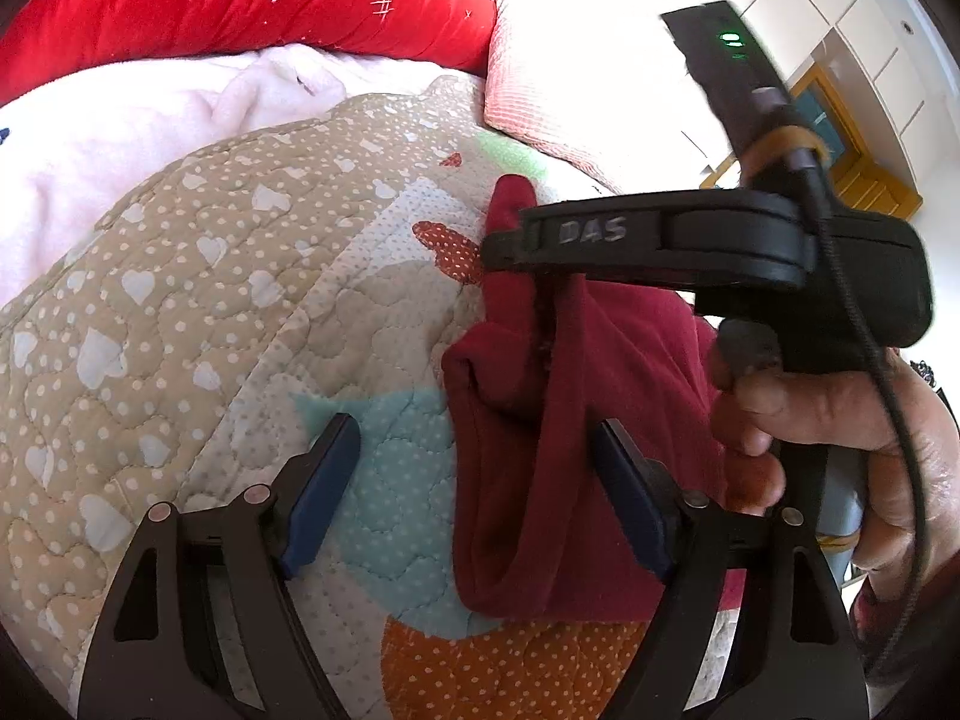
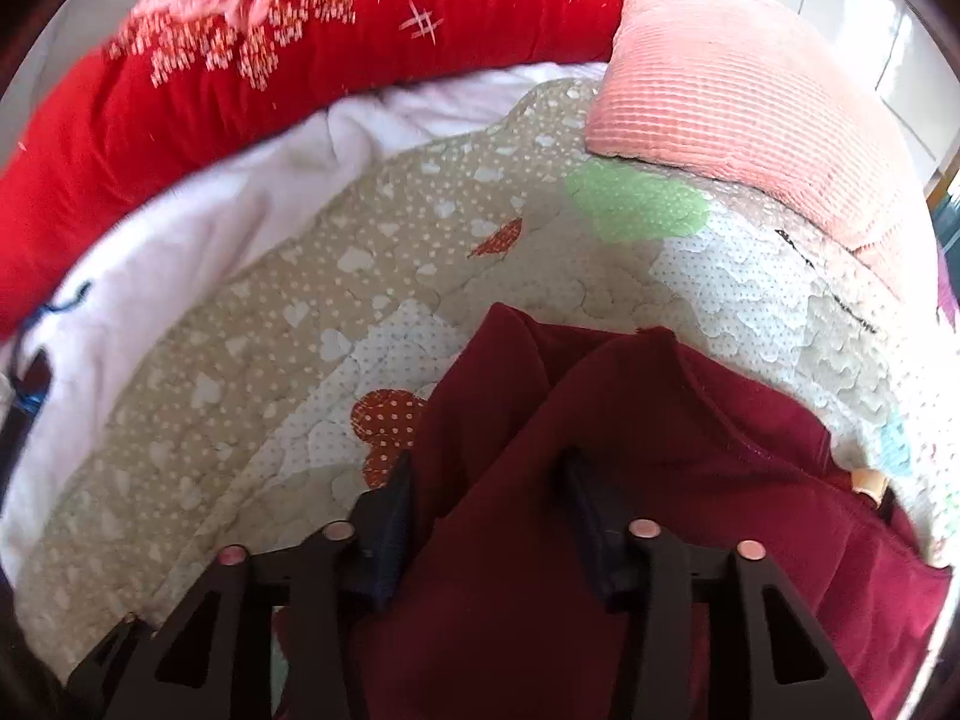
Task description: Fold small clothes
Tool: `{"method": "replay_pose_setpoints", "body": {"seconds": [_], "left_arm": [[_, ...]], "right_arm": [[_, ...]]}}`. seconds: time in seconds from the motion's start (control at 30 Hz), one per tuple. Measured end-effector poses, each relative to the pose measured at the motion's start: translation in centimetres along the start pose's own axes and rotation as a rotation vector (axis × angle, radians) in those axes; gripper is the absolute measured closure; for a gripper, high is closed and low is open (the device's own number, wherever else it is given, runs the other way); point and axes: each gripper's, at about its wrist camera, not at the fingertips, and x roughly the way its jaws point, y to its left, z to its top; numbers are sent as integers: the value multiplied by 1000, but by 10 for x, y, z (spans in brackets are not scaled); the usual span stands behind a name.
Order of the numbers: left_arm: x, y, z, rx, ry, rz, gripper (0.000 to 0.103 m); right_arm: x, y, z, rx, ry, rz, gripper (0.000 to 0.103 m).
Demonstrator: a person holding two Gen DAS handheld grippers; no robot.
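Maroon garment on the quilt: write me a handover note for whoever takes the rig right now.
Right hand-held gripper: shut on the maroon garment, holding a fold of it up off the patterned quilt.
Left hand-held gripper: open, its fingers either side of the garment's hanging edge, nothing gripped.
Done: garment picked up at one point; it looks bunched, not folded.
Left: lay it flat, fold it.

Maroon garment (image 2: 630,480), beige heart-dotted quilt (image 2: 270,360), red pillow (image 2: 300,78), pink cushion (image 2: 750,102)
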Motion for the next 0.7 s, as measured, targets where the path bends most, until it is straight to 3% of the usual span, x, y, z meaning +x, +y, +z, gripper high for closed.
{"method": "replay_pose_setpoints", "body": {"seconds": [0.23,0.7], "left_arm": [[8,-15,0,53,3,40,17],[6,-6,0,43,2,19,17]], "right_arm": [[-17,-9,-6,64,-55,107,77],[-42,-21,-14,88,-104,138,82]]}}
